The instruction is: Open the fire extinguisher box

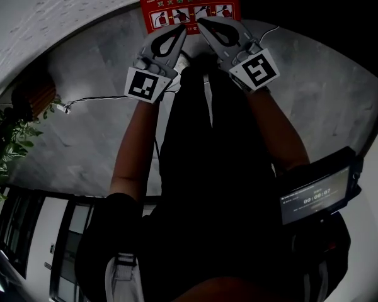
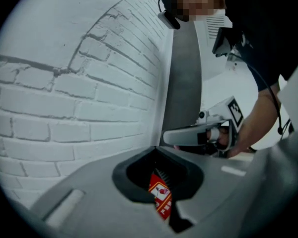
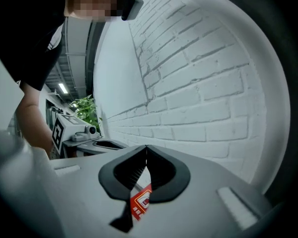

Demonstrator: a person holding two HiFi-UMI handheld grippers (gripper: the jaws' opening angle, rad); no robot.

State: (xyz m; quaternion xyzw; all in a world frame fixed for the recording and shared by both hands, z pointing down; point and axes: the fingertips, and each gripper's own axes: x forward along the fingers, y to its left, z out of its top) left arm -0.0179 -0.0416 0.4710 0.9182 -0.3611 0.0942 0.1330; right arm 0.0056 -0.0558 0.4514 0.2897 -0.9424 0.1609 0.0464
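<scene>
Count: 2 grippers, 1 red label, 1 plant, 1 screen. Left gripper [image 1: 180,30] and right gripper [image 1: 202,22] both have jaws closed tip to tip, holding nothing. They sit side by side, close but apart. The red label [image 1: 189,7] lies just past both tips at the edge of a grey stone surface [image 1: 88,131]; the box body can't be made out. White brick wall [image 2: 64,93] runs alongside, with the plant [image 1: 3,137] well off to the left. The label has a row of extinguisher pictograms, print too small to read. The screen [image 1: 318,195] appears to read 00:00:07.
</scene>
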